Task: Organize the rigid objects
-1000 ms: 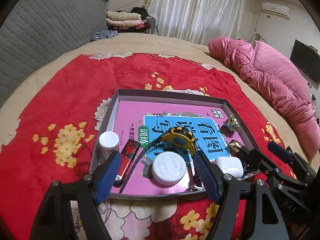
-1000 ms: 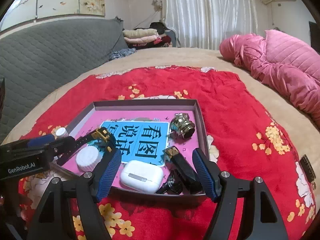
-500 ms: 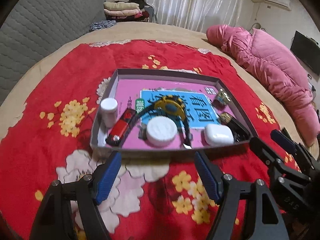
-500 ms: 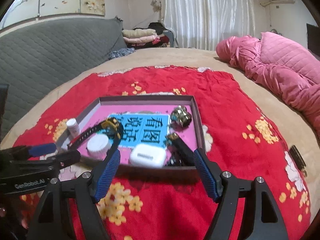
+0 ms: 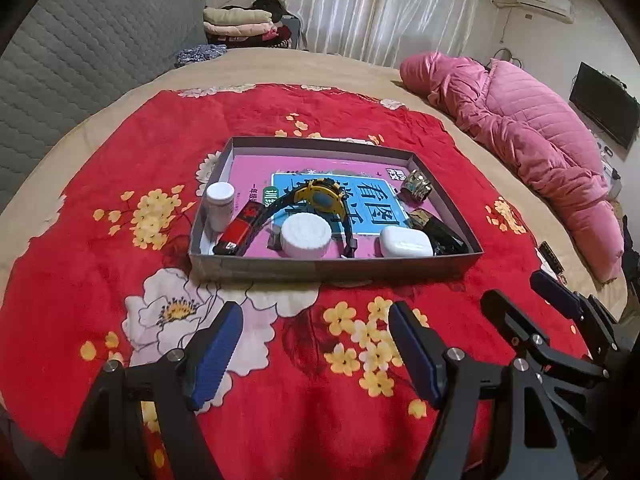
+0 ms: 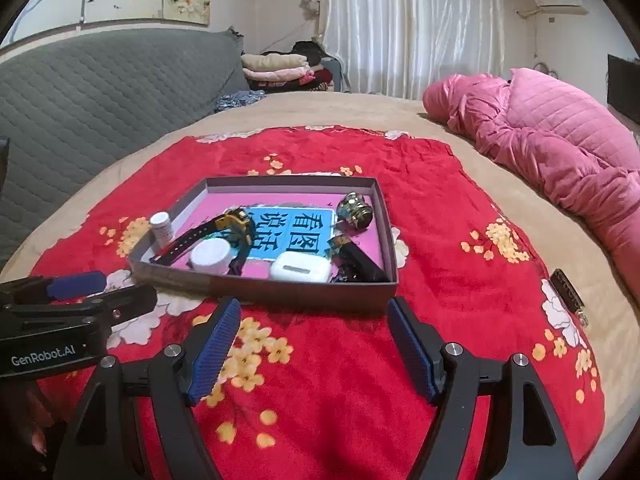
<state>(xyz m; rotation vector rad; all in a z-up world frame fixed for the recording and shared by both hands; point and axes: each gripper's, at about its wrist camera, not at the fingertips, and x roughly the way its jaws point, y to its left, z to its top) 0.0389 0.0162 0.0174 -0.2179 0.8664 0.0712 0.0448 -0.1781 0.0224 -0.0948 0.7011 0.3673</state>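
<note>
- We see a big red flowery blanket (image 5: 96, 184) on the bed.
- On it sits a flat grey cardboard box (image 5: 332, 270) with small things inside.
- Our left gripper (image 5: 314, 346) and right gripper (image 6: 312, 340) are wide apart and empty, near the box.
- A yellow and black watch (image 5: 320, 200) and a white round lid (image 5: 306, 235) lie in the box.

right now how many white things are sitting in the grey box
3. A white bottle stands upright in the near-left corner, a round white lid lies at the middle front, and a white earbud case lies front right. Smaller ones may be hidden behind the near wall.
</note>
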